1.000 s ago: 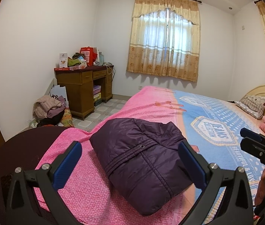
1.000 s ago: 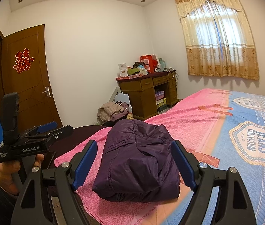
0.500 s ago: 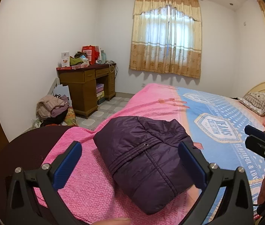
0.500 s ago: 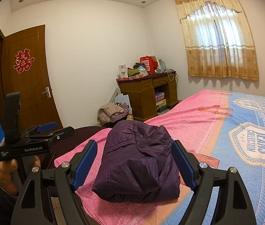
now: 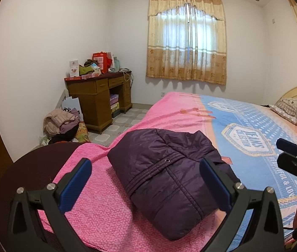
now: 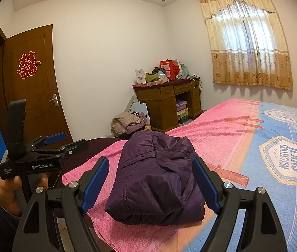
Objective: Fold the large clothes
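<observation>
A dark purple padded jacket (image 5: 165, 180) lies folded into a thick bundle on the near corner of the bed (image 5: 243, 130), resting on the pink part of the bedspread (image 5: 98, 208); the blue part, with printed emblems, lies to its right. A stitched waistband and one snap stud show on its upper face.

The left claw (image 5: 146, 185) hangs above the bundle's near end with its jaws wide and nothing between the blue pads (image 5: 74, 183); in its own view the jacket shows in the gap, but no pad touches it. The right claw (image 6: 151, 185) is likewise wide and empty, with the jacket seen between its fingers and clear of them. In the right wrist view a hand (image 6: 11, 191) at the left edge grips the handle of the left claw; in the left wrist view the right claw juts in from the right edge.

Farther off, a heap of clothes (image 5: 61, 121) sits on the floor beside a wooden desk (image 5: 98, 98), whose surface carries boxes and bags. A curtained window (image 5: 187, 37) is on the far wall, a pillow (image 5: 291, 109) lies at the headboard, and a brown door (image 6: 30, 88) bears a red paper ornament.
</observation>
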Motion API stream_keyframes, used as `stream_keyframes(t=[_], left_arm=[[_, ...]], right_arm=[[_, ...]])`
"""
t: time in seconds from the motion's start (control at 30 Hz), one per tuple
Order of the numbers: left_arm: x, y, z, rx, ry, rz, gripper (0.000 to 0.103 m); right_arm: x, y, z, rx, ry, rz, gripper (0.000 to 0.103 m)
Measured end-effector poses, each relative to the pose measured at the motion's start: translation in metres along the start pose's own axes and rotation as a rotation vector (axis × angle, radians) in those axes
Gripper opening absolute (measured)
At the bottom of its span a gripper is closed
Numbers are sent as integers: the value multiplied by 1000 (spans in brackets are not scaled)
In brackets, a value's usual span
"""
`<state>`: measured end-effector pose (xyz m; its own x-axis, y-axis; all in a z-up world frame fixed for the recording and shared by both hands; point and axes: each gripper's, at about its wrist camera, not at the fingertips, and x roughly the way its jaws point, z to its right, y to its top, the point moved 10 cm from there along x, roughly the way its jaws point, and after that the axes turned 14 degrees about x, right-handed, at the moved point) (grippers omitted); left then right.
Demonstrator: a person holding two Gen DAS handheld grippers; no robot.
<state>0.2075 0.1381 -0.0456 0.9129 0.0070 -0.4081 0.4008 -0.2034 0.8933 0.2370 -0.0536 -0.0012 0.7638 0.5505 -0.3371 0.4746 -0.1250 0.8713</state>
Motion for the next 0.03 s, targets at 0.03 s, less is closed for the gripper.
stream_keyframes(t=[0.03], left_arm=[[0, 0, 1, 5, -4, 2, 103]], right_arm=[[0, 1, 0, 1, 0, 1, 81]])
